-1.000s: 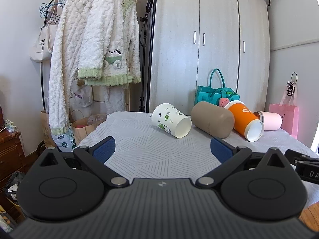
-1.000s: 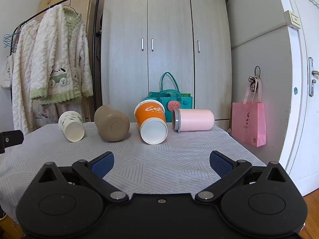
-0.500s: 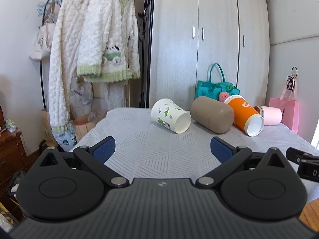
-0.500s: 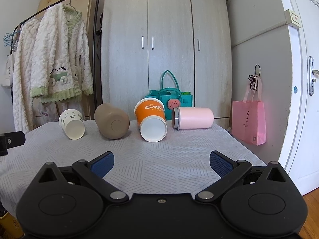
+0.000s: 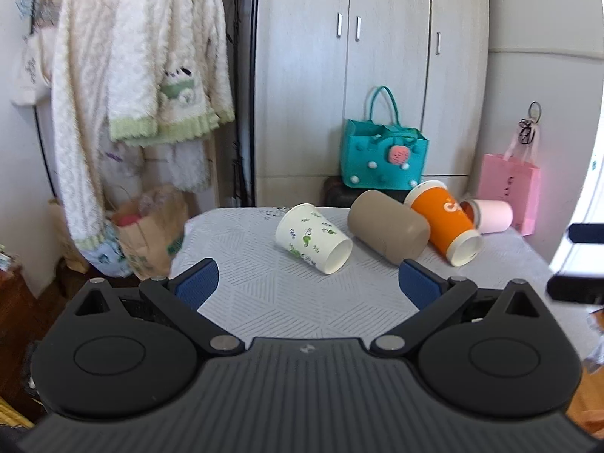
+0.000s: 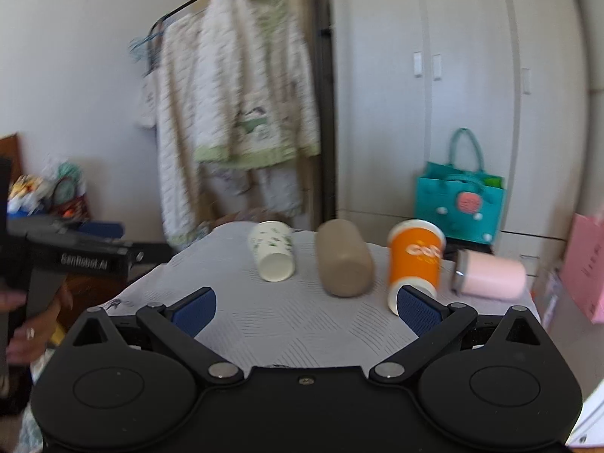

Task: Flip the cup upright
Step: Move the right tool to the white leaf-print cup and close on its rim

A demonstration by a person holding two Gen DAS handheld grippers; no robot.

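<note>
While four cups lie toppled in a row at mid-frame on the ribbed grey worktop [image 5: 287, 294], the white leaf-printed paper cup [image 5: 312, 238] sits leftmost, beside a matte tan cylinder [image 5: 388, 231], a glossy orange cup [image 5: 445, 222] and a smooth pink tumbler [image 5: 492, 216]. Left claw [image 5: 307, 283] and right claw [image 6: 304, 304] both gape wide, blue pads apart, gripping nothing.

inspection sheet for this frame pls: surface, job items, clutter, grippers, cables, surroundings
Surface: table under a pale patterned cloth.
Job's things: white leaf-print cup, tan cup, orange cup, pink cup, all lying on their sides.
Clutter: nothing seen on the table beyond the cups.
Grippers: left gripper and right gripper both open, empty, short of the cups.
Cables: nothing seen.
Surroundings: wardrobe, teal bag, pink bag, hanging robes.
</note>
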